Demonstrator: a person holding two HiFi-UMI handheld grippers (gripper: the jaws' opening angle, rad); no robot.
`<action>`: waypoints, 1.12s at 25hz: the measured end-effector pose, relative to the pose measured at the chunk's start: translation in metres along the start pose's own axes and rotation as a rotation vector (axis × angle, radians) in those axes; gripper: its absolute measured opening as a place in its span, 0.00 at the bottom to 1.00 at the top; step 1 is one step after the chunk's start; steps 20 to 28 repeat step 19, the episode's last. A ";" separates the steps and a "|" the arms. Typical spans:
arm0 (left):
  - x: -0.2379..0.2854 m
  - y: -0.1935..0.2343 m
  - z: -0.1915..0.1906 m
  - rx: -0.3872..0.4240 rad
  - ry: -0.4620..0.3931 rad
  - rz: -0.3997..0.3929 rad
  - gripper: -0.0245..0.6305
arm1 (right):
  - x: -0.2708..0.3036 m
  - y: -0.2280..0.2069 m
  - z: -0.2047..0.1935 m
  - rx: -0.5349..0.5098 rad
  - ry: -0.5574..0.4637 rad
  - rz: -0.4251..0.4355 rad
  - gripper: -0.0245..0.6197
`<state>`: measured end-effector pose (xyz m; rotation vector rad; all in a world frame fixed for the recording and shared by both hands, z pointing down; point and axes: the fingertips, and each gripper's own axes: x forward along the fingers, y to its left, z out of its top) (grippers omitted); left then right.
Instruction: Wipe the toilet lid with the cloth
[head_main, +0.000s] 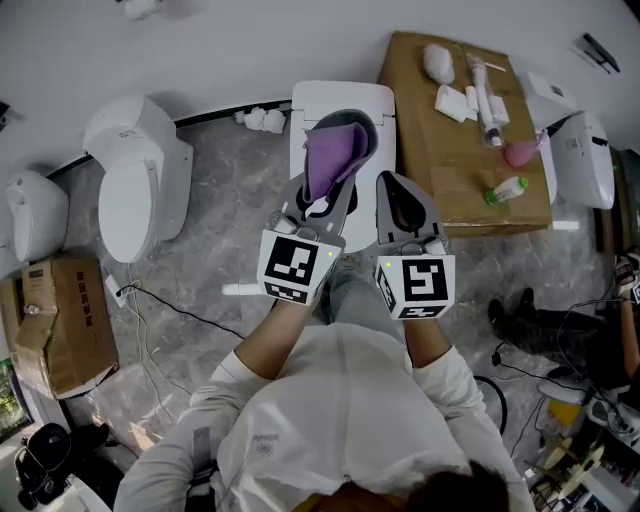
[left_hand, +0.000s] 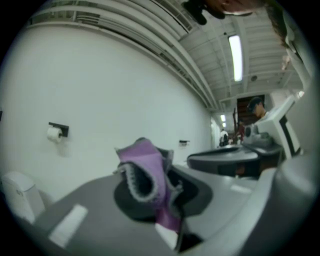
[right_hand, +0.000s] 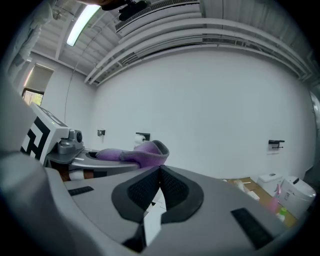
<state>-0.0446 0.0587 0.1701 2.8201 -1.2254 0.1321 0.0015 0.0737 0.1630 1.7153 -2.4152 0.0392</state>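
Observation:
A purple cloth with a grey underside (head_main: 335, 150) stands folded out of the jaws of my left gripper (head_main: 322, 195), which is shut on it. In the left gripper view the cloth (left_hand: 147, 172) bulges between the pads and hides the gripper's fingertips (left_hand: 150, 187). My right gripper (head_main: 398, 190) is level beside it on the right, shut and empty; its black pads (right_hand: 175, 187) meet at the tip (right_hand: 159, 172). Both are raised above the white toilet (head_main: 375, 115), whose lid is partly hidden by the cloth. The right gripper view shows the cloth (right_hand: 142, 151) to the left.
Two more white toilets (head_main: 135, 175) (head_main: 30, 215) stand at the left and another (head_main: 585, 160) at the right. A brown cardboard sheet (head_main: 440, 170) holds bottles and small items. A cardboard box (head_main: 60, 320) and cables (head_main: 170, 310) lie on the marble floor.

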 end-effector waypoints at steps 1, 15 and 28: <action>-0.005 -0.002 0.001 0.002 -0.002 -0.001 0.11 | -0.003 0.005 0.002 0.000 -0.006 0.001 0.06; -0.050 -0.009 0.009 0.017 -0.038 0.002 0.11 | -0.029 0.045 0.010 -0.033 -0.028 0.010 0.06; -0.054 -0.006 0.011 0.022 -0.040 0.004 0.11 | -0.029 0.046 0.012 -0.034 -0.030 0.004 0.06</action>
